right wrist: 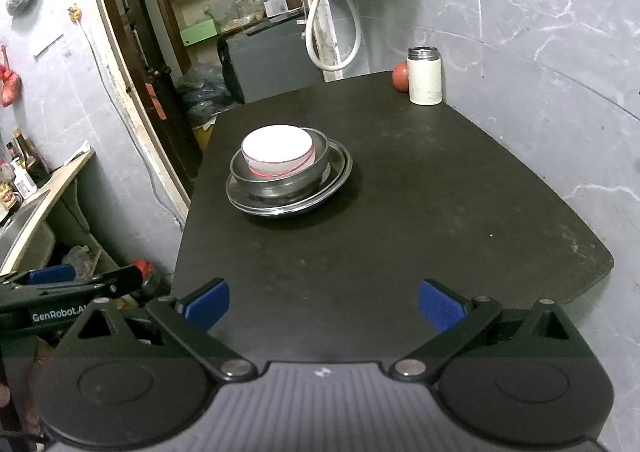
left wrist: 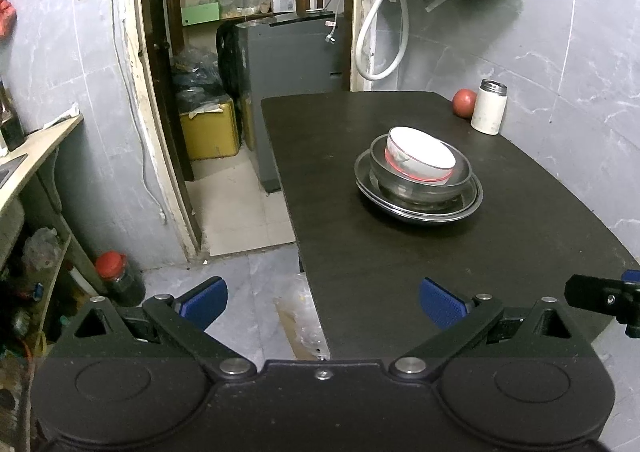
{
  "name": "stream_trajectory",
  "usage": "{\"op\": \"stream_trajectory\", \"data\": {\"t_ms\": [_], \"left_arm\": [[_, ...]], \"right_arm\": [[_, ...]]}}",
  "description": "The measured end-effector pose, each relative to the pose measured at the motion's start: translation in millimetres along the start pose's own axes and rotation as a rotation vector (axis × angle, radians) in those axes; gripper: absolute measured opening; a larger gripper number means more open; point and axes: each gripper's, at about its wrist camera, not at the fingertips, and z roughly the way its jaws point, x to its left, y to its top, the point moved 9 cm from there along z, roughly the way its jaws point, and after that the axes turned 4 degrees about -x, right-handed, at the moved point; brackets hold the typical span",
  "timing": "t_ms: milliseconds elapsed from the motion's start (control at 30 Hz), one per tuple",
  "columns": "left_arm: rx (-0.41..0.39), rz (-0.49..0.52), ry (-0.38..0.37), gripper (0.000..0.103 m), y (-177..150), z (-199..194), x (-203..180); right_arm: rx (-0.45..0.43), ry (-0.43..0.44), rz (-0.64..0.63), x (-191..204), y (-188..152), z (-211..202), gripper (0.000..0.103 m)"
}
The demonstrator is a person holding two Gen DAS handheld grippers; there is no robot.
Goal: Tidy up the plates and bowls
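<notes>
**Stack complete, grippers withdrawn**

White bowl [right wrist: 277, 151] nests in a steel bowl [right wrist: 280, 175] on a steel plate [right wrist: 288, 203], mid-bench [right wrist: 400, 232] — stacking appears done. Left gripper [left wrist: 322, 302] and right gripper [right wrist: 323, 302] hang spread, empty, well apart from the stack.

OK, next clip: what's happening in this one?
A person holds two tongs over the near edge of a dark table. Both the left tongs and right tongs are open and empty. Further back on the table sits a stack: a white bowl tilted inside a steel bowl, on a steel plate. Nothing is being touched. A white canister and a red fruit stand at the far corner.
</notes>
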Motion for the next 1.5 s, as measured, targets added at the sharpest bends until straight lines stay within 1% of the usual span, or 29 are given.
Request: {"op": "stream_trajectory", "data": {"t_ms": [767, 1367, 1500], "left_arm": [[-0.010, 0.010, -0.004, 0.102, 2, -1, 4], [-0.011, 0.028, -0.032, 0.102, 6, 5, 2], [0.009, 0.029, -0.034, 0.102, 5, 9, 1]], "right_arm": [[-0.007, -0.010, -0.007, 3, 2, 0, 0.103], [-0.001, -0.023, -0.001, 1, 1, 1, 0.103], [0.003, -0.022, -0.002, 1, 1, 3, 0.103]]}}
